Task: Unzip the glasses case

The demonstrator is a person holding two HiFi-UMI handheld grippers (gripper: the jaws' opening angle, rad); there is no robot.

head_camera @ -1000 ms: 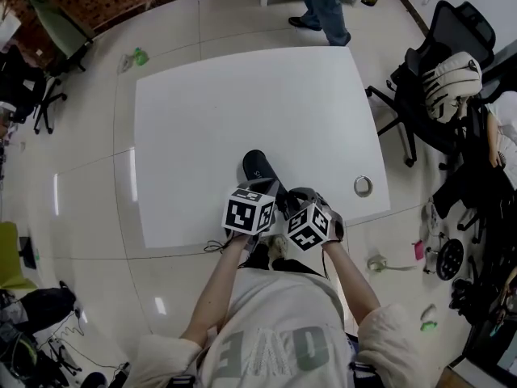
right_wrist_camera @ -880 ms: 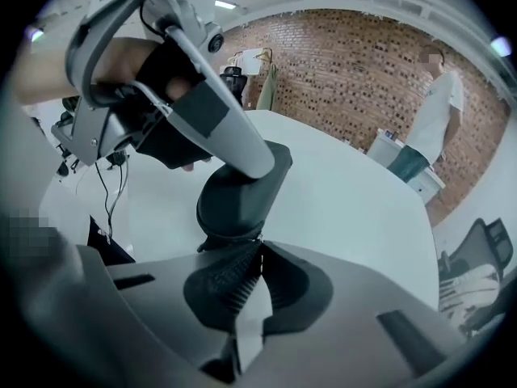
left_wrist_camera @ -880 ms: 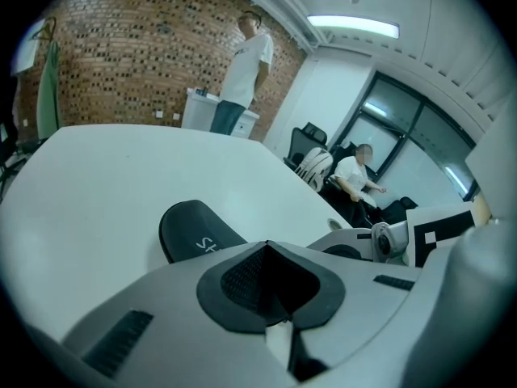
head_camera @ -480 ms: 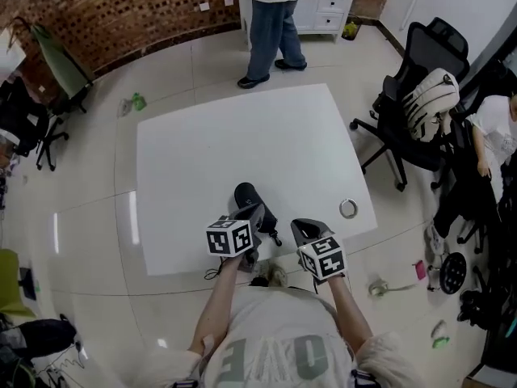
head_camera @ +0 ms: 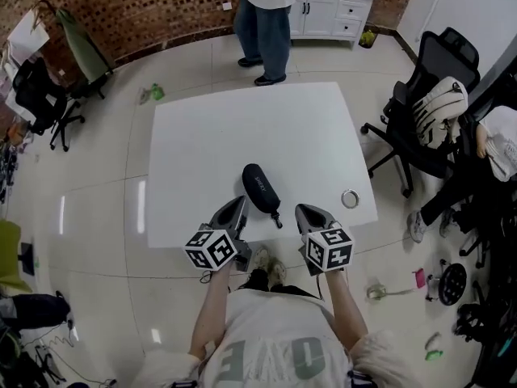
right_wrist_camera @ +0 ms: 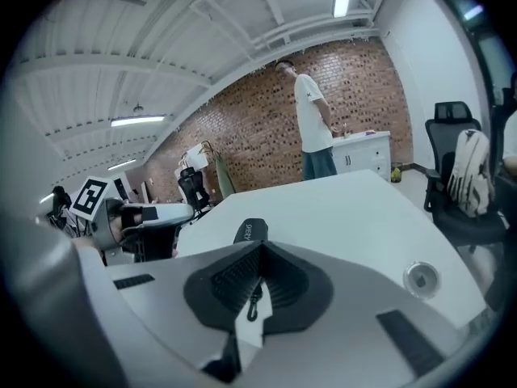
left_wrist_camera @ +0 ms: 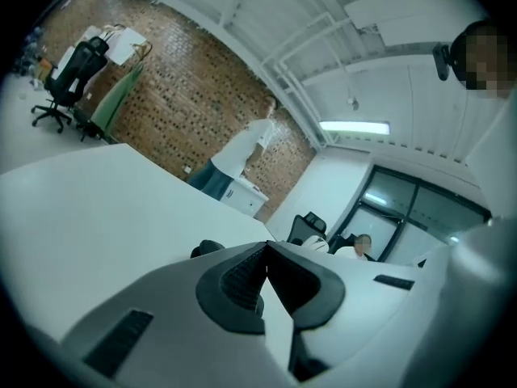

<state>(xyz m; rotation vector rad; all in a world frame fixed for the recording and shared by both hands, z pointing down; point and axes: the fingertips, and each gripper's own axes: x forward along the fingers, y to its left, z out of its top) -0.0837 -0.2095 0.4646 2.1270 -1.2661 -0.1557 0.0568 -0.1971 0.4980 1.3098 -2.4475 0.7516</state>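
Note:
The black glasses case [head_camera: 260, 186] lies slantwise on the white table [head_camera: 242, 120], near its front edge, with its zip pull [head_camera: 277, 219] trailing from the near end. My left gripper [head_camera: 237, 204] hovers just left of the case's near end, apart from it, jaws shut and empty. My right gripper [head_camera: 302, 210] sits to the right of the pull, also apart, shut and empty. In the left gripper view only the case's top [left_wrist_camera: 208, 249] peeks over the shut left gripper [left_wrist_camera: 266, 249]. Beyond the tips of the right gripper [right_wrist_camera: 260, 247] I see the case [right_wrist_camera: 250, 231], and the pull [right_wrist_camera: 254, 304] shows below them.
A round metal cap [head_camera: 350, 198] is set in the table at the right, near the edge. A person [head_camera: 262, 23] stands at the table's far side. Office chairs [head_camera: 436, 95] with a backpack stand close on the right. A white cabinet [head_camera: 331, 6] is behind.
Both grippers have drawn back from the case toward the table's near edge and spread apart. The case now lies free between them. The person at the back has shifted.

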